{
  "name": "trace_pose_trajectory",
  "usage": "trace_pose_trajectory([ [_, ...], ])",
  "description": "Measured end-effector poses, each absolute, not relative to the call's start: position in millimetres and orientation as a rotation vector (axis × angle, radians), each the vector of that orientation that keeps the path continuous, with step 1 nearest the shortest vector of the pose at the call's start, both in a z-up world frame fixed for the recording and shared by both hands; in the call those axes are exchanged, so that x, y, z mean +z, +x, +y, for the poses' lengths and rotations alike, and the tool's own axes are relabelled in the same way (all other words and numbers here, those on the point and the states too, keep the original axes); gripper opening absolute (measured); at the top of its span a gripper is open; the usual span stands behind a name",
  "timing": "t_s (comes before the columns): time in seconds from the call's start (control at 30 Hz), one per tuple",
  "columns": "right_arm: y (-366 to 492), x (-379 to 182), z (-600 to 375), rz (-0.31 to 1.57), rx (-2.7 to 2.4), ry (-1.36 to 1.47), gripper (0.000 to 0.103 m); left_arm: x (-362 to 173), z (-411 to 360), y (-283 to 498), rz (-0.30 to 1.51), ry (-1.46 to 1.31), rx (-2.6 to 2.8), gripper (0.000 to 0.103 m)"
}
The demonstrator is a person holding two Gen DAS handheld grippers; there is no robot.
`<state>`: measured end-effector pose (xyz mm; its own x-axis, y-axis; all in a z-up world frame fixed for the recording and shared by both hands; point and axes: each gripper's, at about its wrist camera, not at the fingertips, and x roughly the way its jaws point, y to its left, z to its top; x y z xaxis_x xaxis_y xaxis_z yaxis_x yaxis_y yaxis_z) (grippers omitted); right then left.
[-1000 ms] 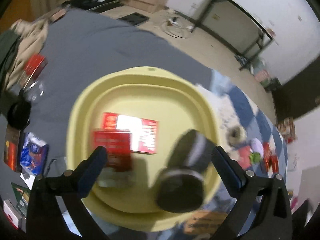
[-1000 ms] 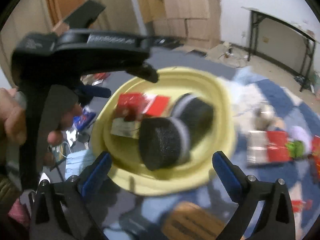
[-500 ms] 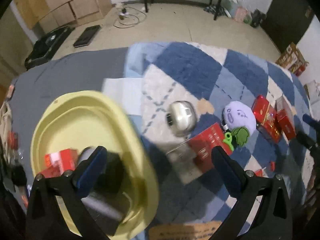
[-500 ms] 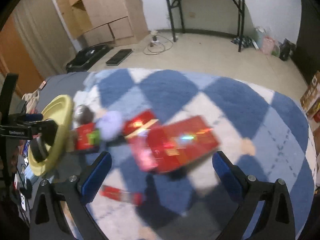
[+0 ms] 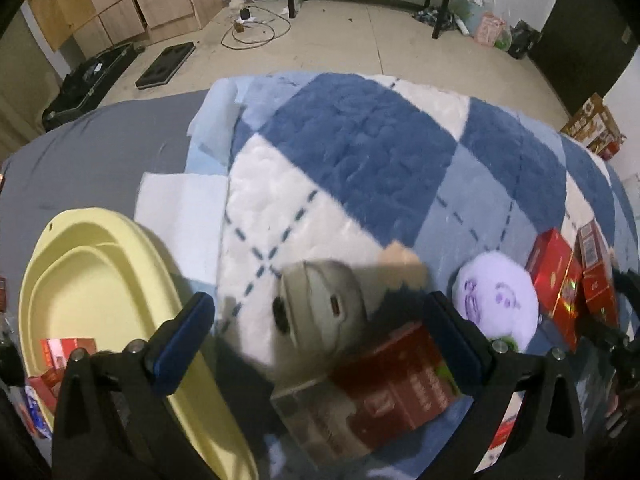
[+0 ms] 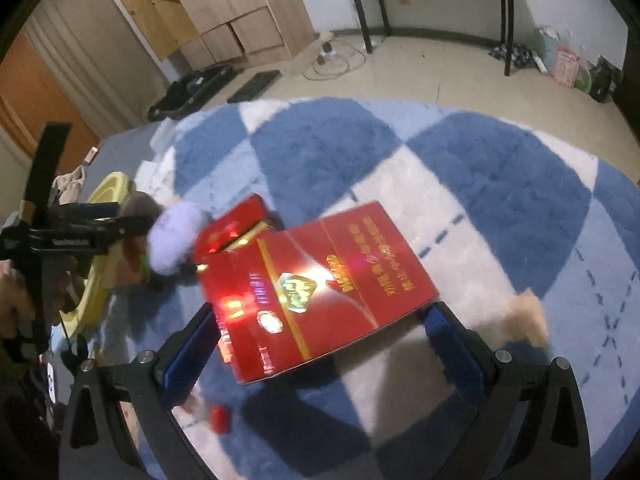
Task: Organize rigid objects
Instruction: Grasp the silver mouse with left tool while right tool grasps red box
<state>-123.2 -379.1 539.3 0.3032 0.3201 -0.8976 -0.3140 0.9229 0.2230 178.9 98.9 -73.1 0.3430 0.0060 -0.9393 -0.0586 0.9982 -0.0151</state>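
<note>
My left gripper [image 5: 320, 340] is open above a round beige case [image 5: 320, 316] and a dark red box [image 5: 400, 384] on the blue-and-white checked blanket [image 5: 360, 152]. The yellow basin [image 5: 92, 280] lies at lower left with small red boxes [image 5: 64, 350] inside. My right gripper [image 6: 320, 344] is open, its fingers on either side of a large shiny red box [image 6: 320, 284]. A smaller red box [image 6: 236, 228] and a lilac plush ball [image 6: 176, 236] lie to its left. The left gripper tool [image 6: 72, 232] shows at the left edge of the right wrist view.
More red boxes [image 5: 560, 280] and the lilac plush [image 5: 496, 304] sit at the right of the left wrist view. A small red item [image 6: 220, 420] lies near my right gripper's left finger. Beyond the bed are bare floor, a wooden cabinet [image 6: 224, 12] and black table legs [image 6: 500, 12].
Both grippers swung away from the yellow basin to the checked blanket. The left one now hangs over the beige case and dark red box; the right one has closed in around the large red box.
</note>
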Motion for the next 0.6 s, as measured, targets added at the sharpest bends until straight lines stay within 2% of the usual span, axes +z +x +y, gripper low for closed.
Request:
trace_pose_trajectory([
  [0.03,-121.6,538.4,-378.7,1.181,0.427,0.017,0.103,-74.4,99.4,178.6,1.22,-0.057,0.038,0.097],
  [0.1,-120.3,539.8,-383.6,1.154,0.443,0.045,0.103,-79.3,101.5,179.3,1.234,-0.09,0.019,0.065],
  [0.23,-126.9,535.5,-388.6,1.092,0.446,0.054,0.098,-80.7,100.8,176.3,1.221,-0.075,0.007,0.045],
  [0.47,-139.7,541.7,-383.5,1.046,0.439,0.003,0.096,-68.2,105.8,165.4,1.199,-0.109,-0.017,0.045],
  [0.6,-151.5,569.1,-376.6,0.983,0.436,-0.027,0.096,-35.5,125.2,154.5,1.144,-0.165,-0.02,0.045],
])
